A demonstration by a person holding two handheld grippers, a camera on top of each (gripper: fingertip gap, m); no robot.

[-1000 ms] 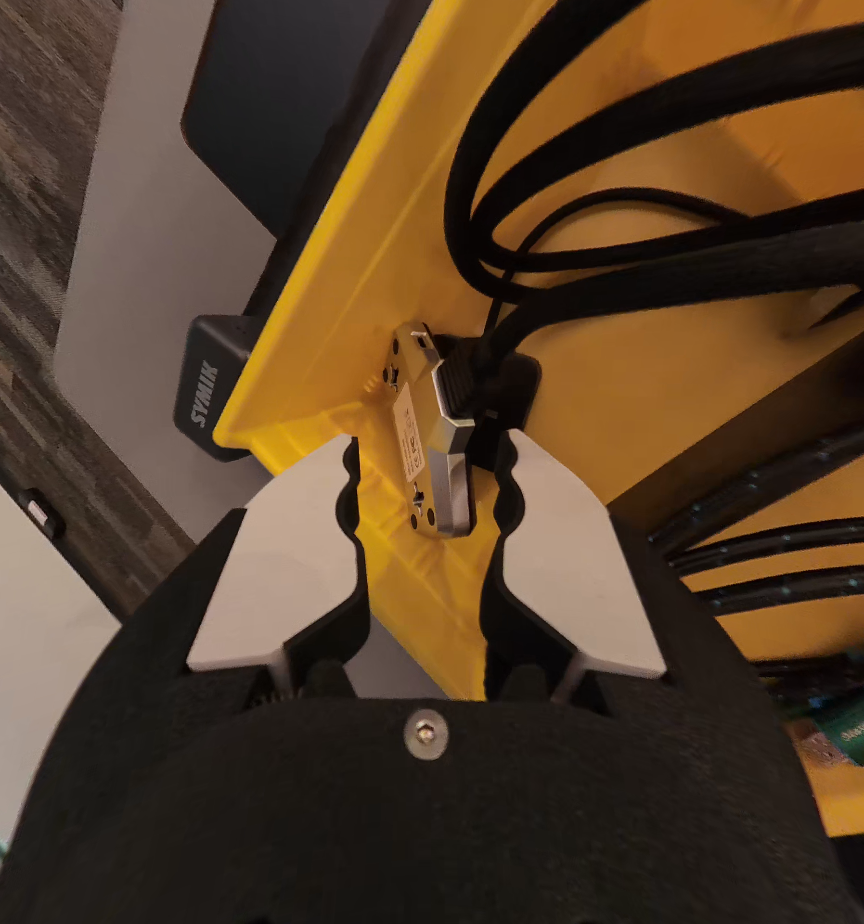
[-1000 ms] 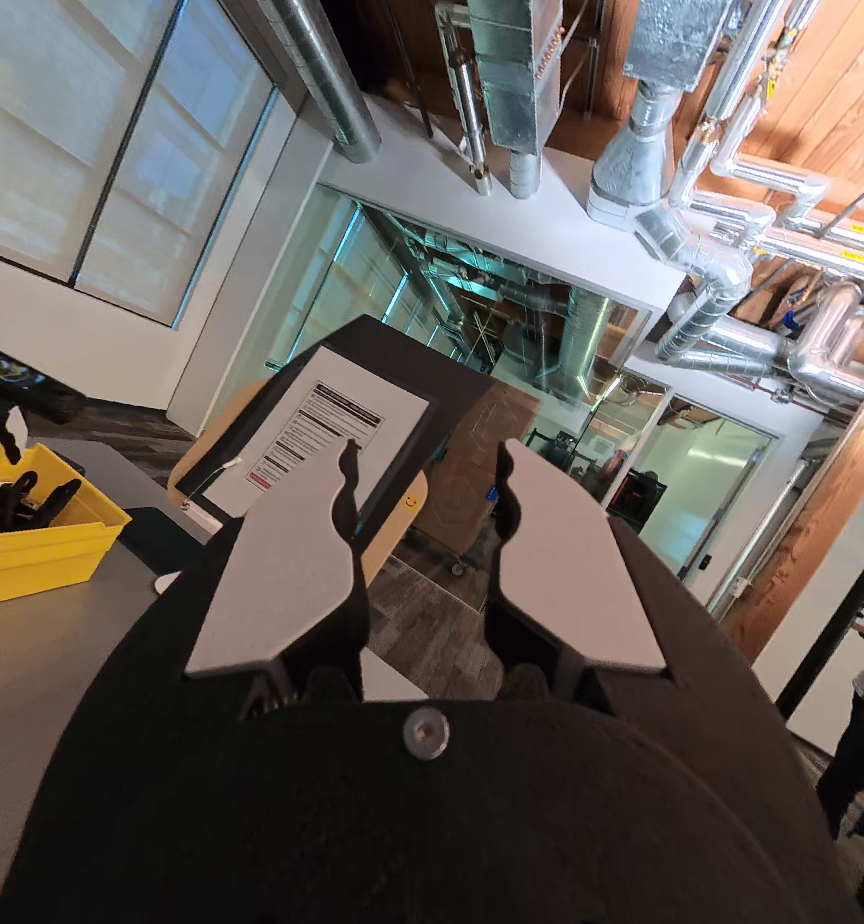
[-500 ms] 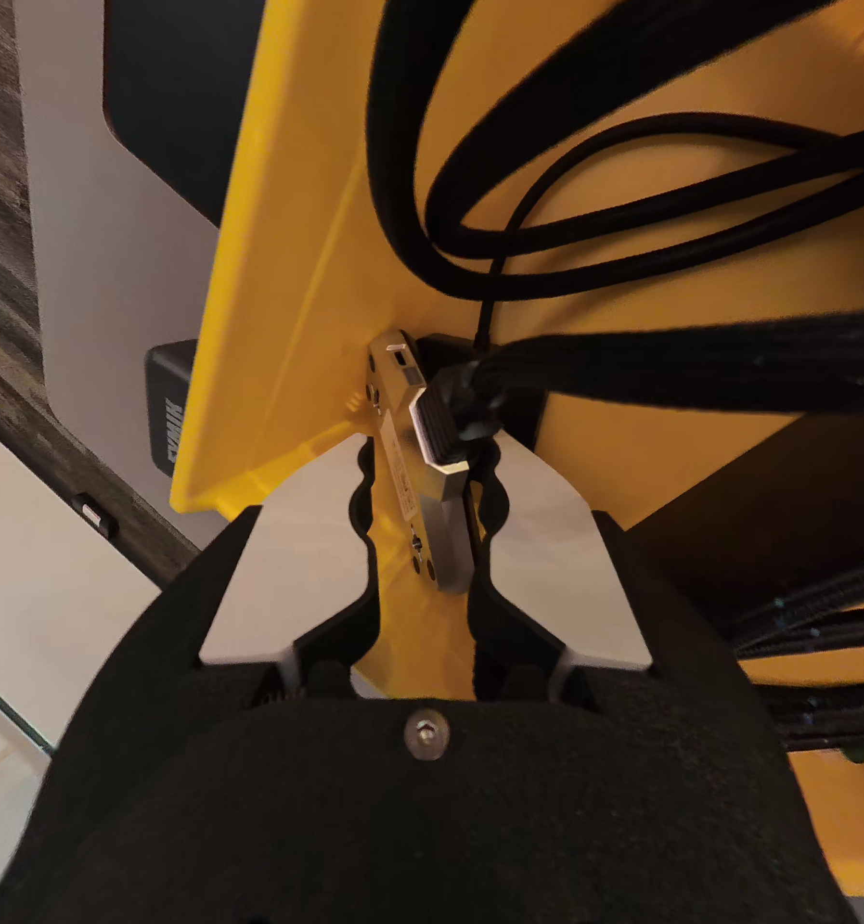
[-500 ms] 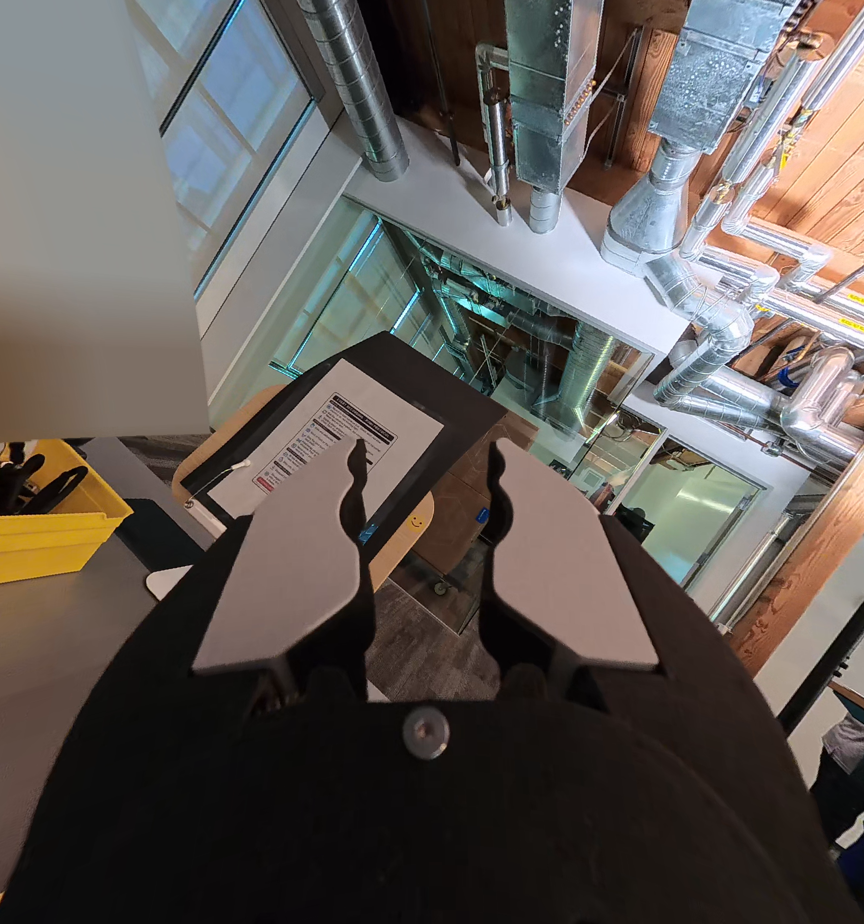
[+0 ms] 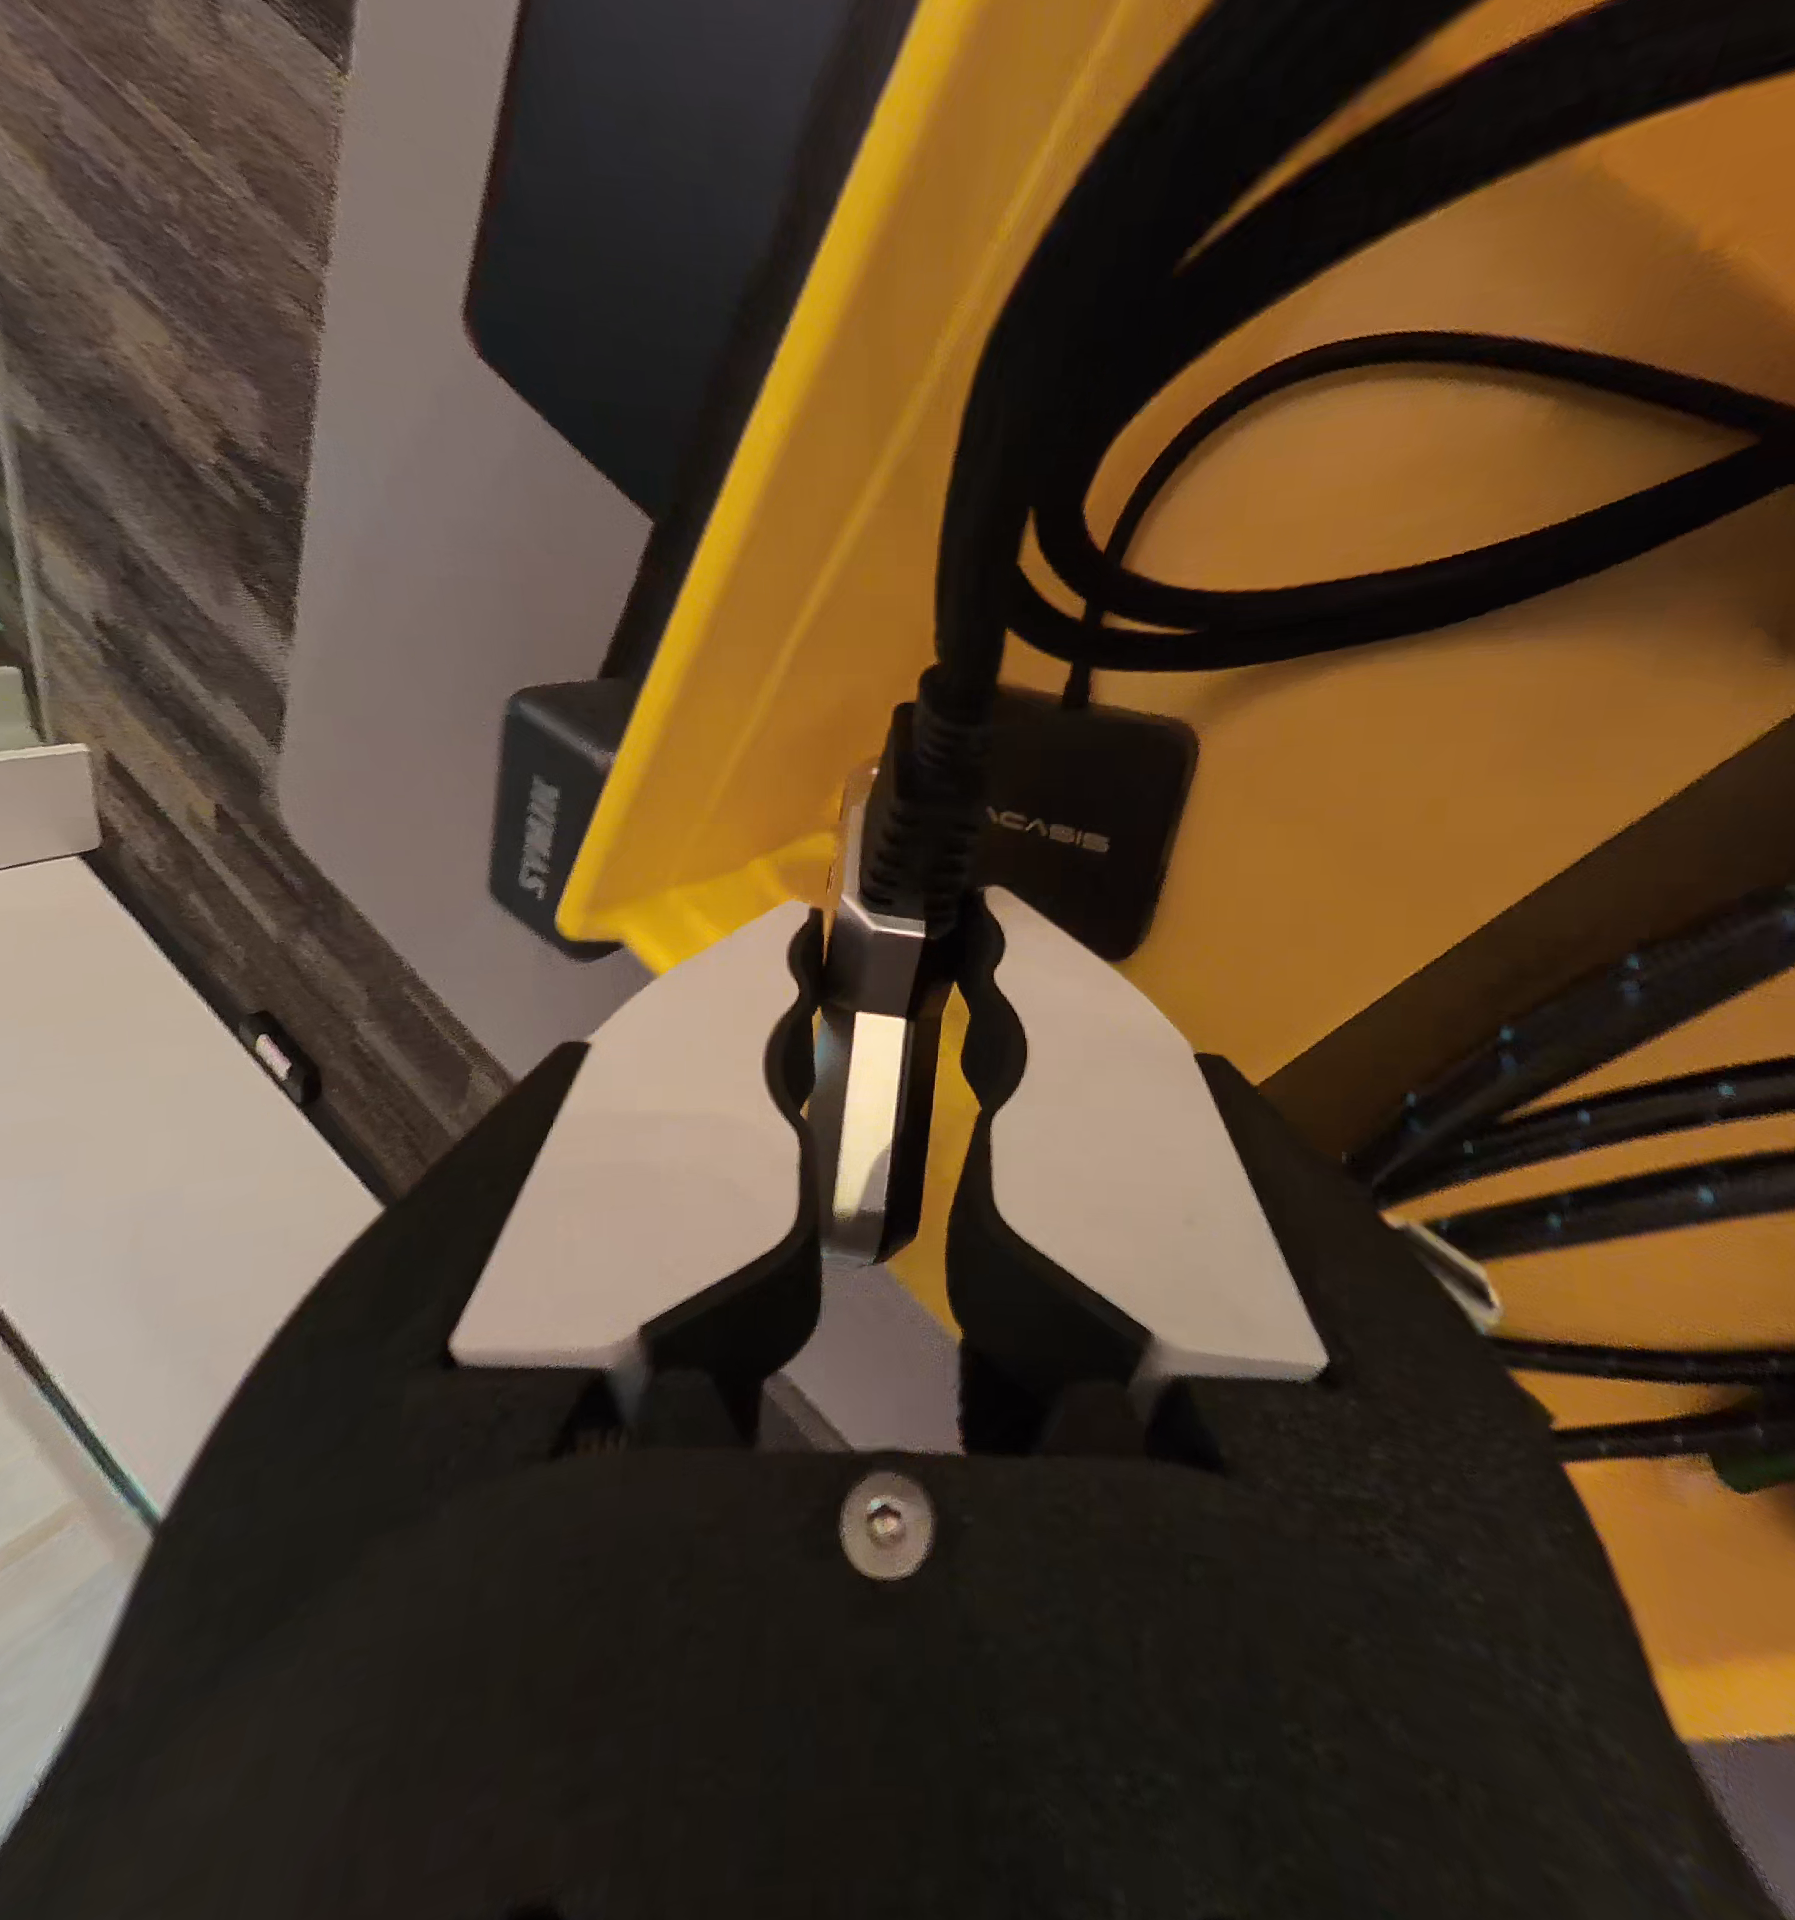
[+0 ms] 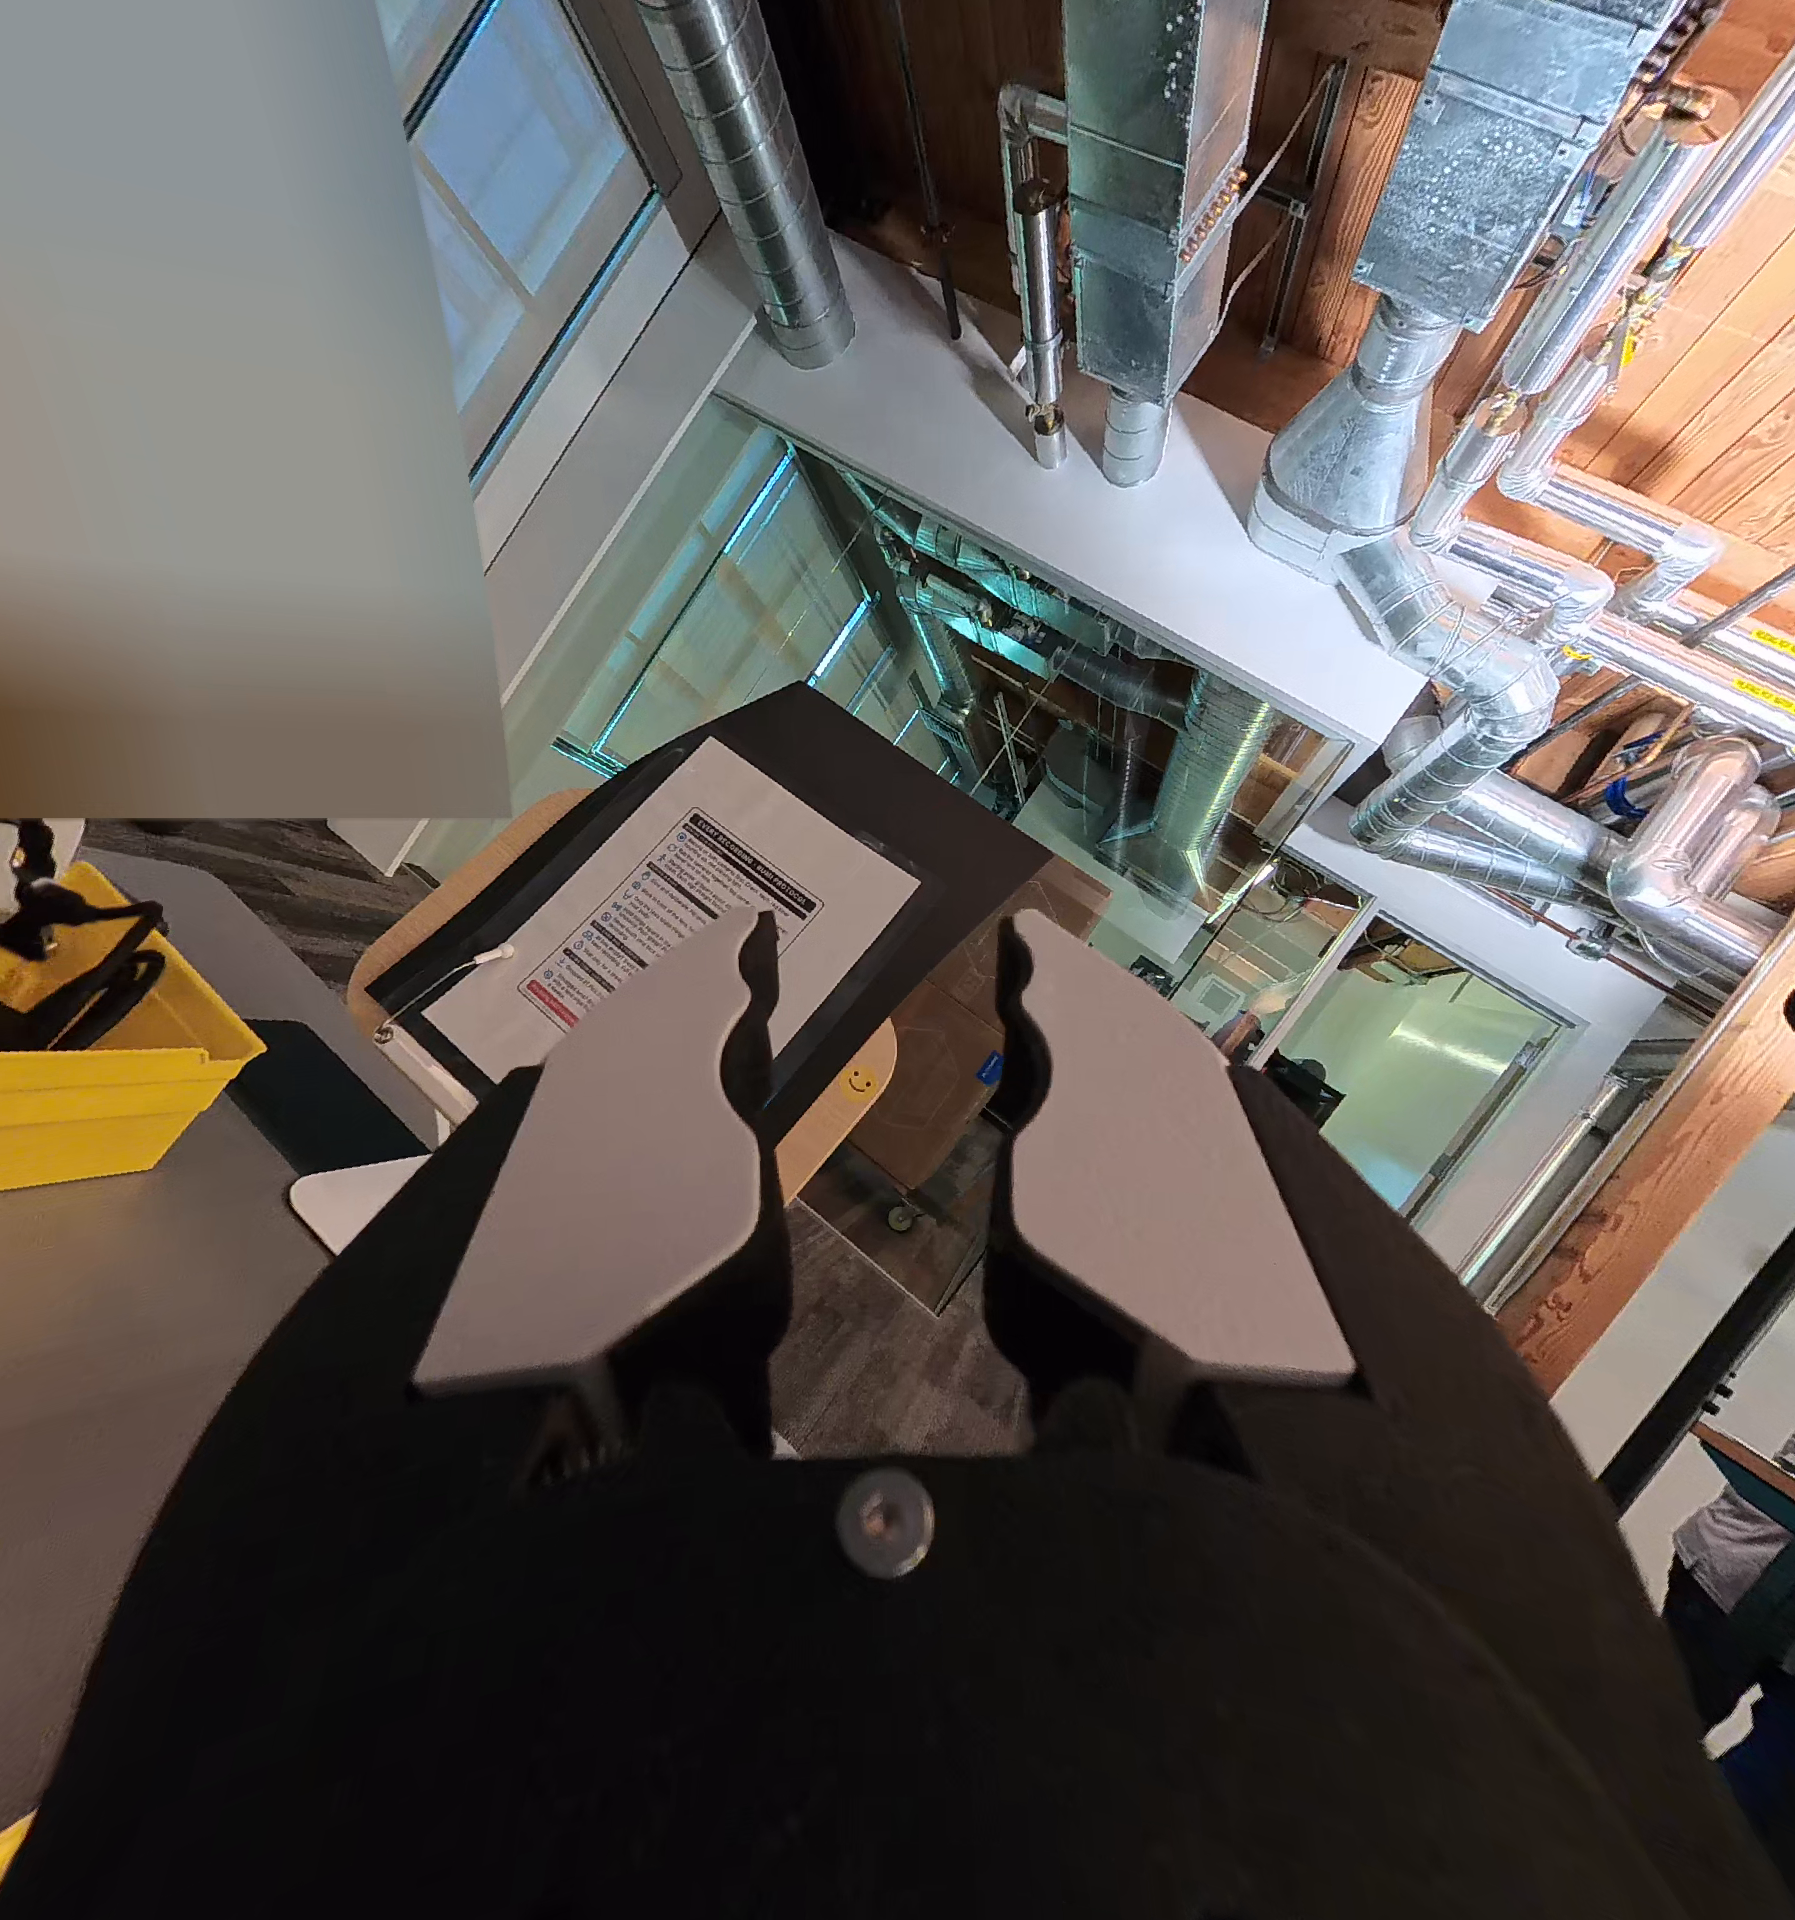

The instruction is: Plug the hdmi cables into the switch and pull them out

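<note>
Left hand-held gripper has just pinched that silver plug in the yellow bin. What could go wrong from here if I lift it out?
1. The left hand-held gripper is shut on the slim silver metal plug edge-on, so it may twist or slip.
2. Its thick black braided cable runs through other black cable loops in the yellow plastic bin; lifting may drag them.
3. The right hand-held gripper is open, aimed away, and cannot steady anything.
</note>
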